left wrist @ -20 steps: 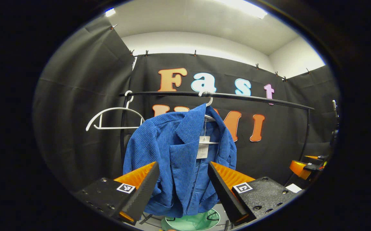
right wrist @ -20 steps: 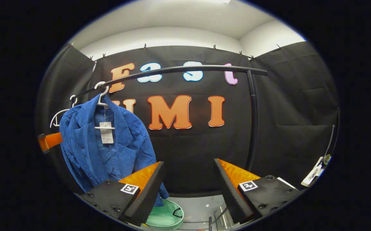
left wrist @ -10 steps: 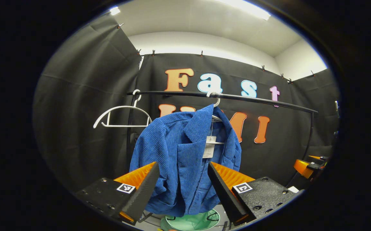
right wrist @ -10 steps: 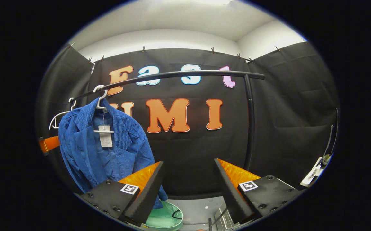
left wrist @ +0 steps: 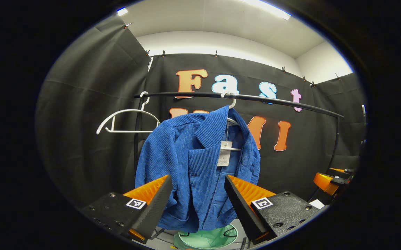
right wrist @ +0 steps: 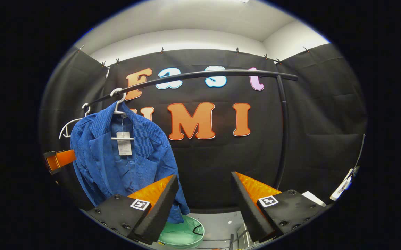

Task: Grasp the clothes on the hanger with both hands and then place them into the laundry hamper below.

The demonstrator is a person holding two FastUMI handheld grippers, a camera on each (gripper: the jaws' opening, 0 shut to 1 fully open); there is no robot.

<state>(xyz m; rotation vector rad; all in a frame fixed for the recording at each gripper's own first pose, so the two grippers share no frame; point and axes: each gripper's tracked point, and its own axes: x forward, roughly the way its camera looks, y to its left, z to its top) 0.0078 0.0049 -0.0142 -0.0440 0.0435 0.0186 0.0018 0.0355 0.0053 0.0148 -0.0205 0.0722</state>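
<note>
My left gripper view looks forward and slightly up, straight at the blue corduroy jacket (left wrist: 197,163) from near, with the black clothes rail (left wrist: 238,99) crossing above it. My right gripper view stands off to the jacket's right, facing the booth's back wall, so the jacket (right wrist: 124,163) falls at its left side and the rail (right wrist: 200,74) arches overhead. Both views share jacket, rail, the empty white hanger (left wrist: 125,119) and the green laundry hamper (right wrist: 183,234) below.

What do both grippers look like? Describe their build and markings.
The left gripper and right gripper match: each has two wedge-shaped fingers tapering forward, set on flat blocks studded with bolt heads. Each block carries a square black-and-white marker tag.
</note>
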